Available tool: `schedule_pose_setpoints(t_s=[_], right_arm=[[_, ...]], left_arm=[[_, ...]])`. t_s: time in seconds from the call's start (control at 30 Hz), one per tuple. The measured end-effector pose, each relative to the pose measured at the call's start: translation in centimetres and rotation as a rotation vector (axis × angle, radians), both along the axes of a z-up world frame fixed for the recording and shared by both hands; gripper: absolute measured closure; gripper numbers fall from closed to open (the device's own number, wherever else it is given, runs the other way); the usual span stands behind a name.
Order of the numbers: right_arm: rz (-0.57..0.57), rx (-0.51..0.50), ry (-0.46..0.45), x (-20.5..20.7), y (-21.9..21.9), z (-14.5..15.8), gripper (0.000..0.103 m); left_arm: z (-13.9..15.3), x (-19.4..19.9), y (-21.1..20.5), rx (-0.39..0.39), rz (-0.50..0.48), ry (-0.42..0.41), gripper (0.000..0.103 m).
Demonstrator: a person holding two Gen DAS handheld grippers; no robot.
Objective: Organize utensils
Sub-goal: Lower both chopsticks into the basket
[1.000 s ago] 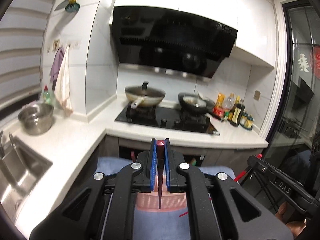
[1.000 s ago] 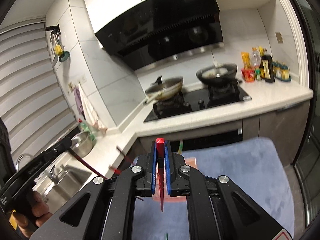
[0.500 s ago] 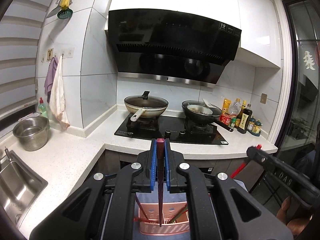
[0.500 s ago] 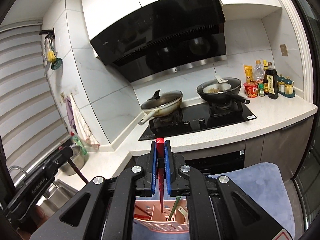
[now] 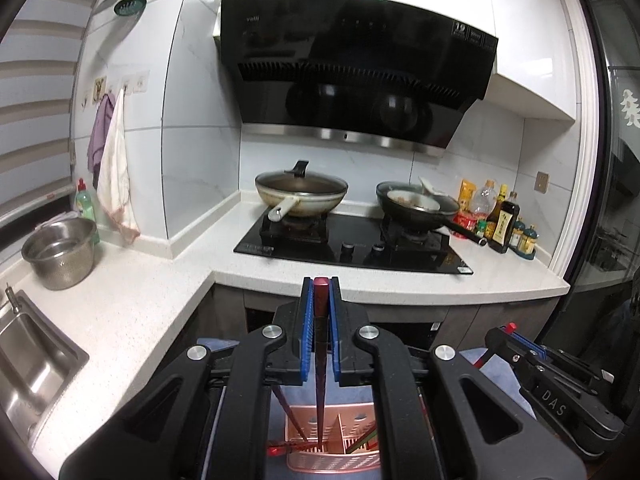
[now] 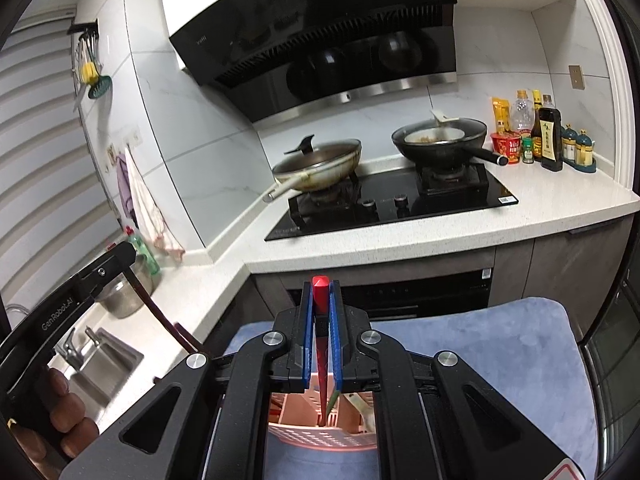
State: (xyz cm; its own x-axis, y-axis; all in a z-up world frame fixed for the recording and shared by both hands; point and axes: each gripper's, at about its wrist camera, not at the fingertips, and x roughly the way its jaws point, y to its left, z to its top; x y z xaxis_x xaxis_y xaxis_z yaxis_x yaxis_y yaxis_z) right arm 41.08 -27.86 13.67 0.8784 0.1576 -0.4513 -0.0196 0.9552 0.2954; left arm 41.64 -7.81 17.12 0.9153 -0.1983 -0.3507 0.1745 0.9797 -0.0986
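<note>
While both tongs are hanging above the pink utensil caddy (image 5: 334, 456), each one is clenching a single chopstick upright, tip down. The left tongs (image 5: 319, 312) are pinching a dark red chopstick (image 5: 319, 384) between their blue pads (image 5: 306, 320), and its tip is reaching into the caddy's left compartment, just beside a slanted chopstick already leaning there. Going right, the right tongs (image 6: 321, 312) are gripping a brighter red chopstick (image 6: 321, 376), whose point is dipping into the caddy (image 6: 320, 438) next to a green utensil (image 6: 333, 403).

The risks, as I judge them: either stick is sitting in a narrow pinch near its top, so a nudge against a divider or a neighbouring stick could be pivoting it out of line and sending it over the rim onto the blue mat (image 6: 480, 340) below the tongs. If the pads are letting go before the tip is well inside, the stick may be tipping outward. The caddy looks light, so a sideways push may be sliding or toppling it.
</note>
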Motion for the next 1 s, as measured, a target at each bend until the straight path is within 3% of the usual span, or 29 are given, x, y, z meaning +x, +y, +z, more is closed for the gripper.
schedule_pose_setpoints(t_s=[0.47,0.73,0.87,1.0], right_arm=[[-0.008,-0.024,0.052,0.9,0.0,-2.1,0.095],[-0.008,-0.041,0.054,0.6,0.2,-2.3,0.089],[-0.016,-0.04,0.047,0.2,0.1,-2.2,0.081],[-0.014,-0.04,0.045,-0.4,0.0,-2.1,0.079]], left_arm=[[-2.0,0.9,-0.1,0.007,-0.001,0.05,0.096],[-2.8,0.9,0.0,0.009,0.009,0.081,0.093],[-3.1,0.2,0.0,0.022,0.014,0.074,0.08],[-3.0,-0.4,-0.1,0.022,0.009,0.071,0.08]])
